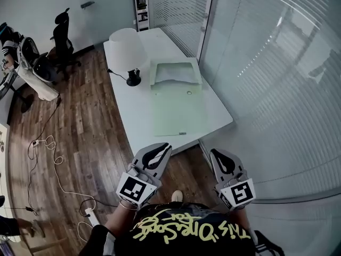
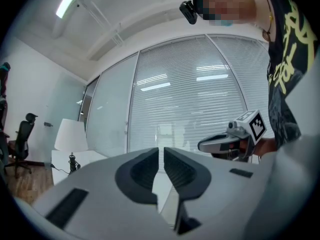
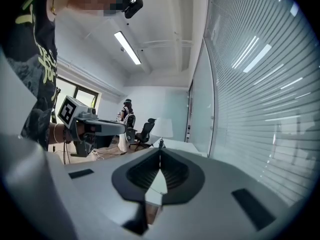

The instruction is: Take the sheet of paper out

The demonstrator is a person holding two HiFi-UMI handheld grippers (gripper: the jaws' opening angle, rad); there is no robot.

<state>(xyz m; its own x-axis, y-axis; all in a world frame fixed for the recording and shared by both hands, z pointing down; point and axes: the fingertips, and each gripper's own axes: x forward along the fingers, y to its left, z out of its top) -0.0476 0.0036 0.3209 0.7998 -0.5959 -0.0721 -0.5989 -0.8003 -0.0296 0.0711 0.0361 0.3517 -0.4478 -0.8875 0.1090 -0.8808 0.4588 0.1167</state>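
The left two-jaw grey gripper hangs over the brown wooden floor, short of the near edge of the white rectangular table. Its jaws are released, a narrow slit between them and nothing in it. The right two-jaw grey gripper is level with it and well apart; its jaws are clenched together at the tips, empty. On the table a pale green flat folder lies just in front of a pale green desk tray, beside a white-shaded lamp. The sheet of paper cannot be made out separately.
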